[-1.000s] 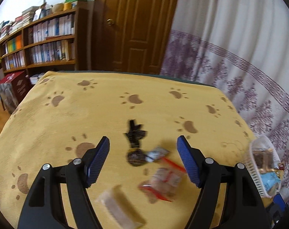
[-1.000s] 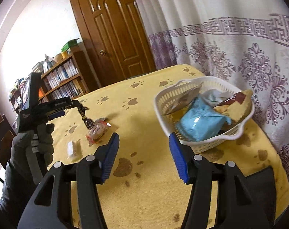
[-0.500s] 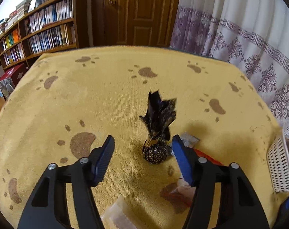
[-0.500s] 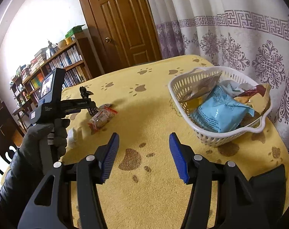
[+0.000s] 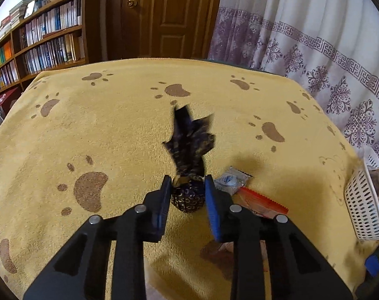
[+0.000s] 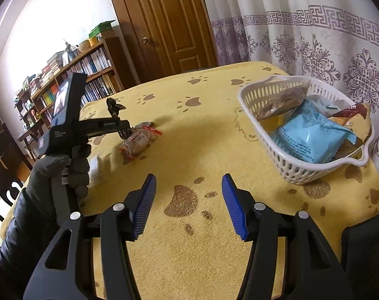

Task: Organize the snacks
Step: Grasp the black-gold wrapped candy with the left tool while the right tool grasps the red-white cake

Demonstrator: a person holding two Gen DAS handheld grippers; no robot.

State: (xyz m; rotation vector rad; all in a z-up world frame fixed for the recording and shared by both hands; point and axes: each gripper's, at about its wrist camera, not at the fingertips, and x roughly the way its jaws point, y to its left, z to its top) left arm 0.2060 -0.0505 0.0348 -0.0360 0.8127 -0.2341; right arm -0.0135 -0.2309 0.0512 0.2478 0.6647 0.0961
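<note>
My left gripper [image 5: 186, 187] is shut on a dark foil-wrapped candy [image 5: 188, 195], its twisted wrapper tail standing up above the fingers. In the right wrist view the left gripper [image 6: 124, 127] holds that candy [image 6: 115, 106] just over the yellow cloth. A clear red-edged snack pack [image 6: 138, 141] lies beside it; it also shows in the left wrist view [image 5: 262, 203], with a small white packet [image 5: 230, 180]. My right gripper [image 6: 188, 200] is open and empty above the cloth, left of the white basket [image 6: 299, 172].
The basket [image 5: 362, 210] holds a light blue pack [image 6: 307, 136] and several other snack bags. A white wrapped snack [image 6: 94, 172] lies behind the gloved hand. The yellow paw-print cloth [image 5: 114, 130] covers the table. Curtain at right, door and bookshelf behind.
My left gripper moved down and forward onto the dark candy and closed on it. The right gripper stayed open and shifted slightly, with the basket now farther right.
</note>
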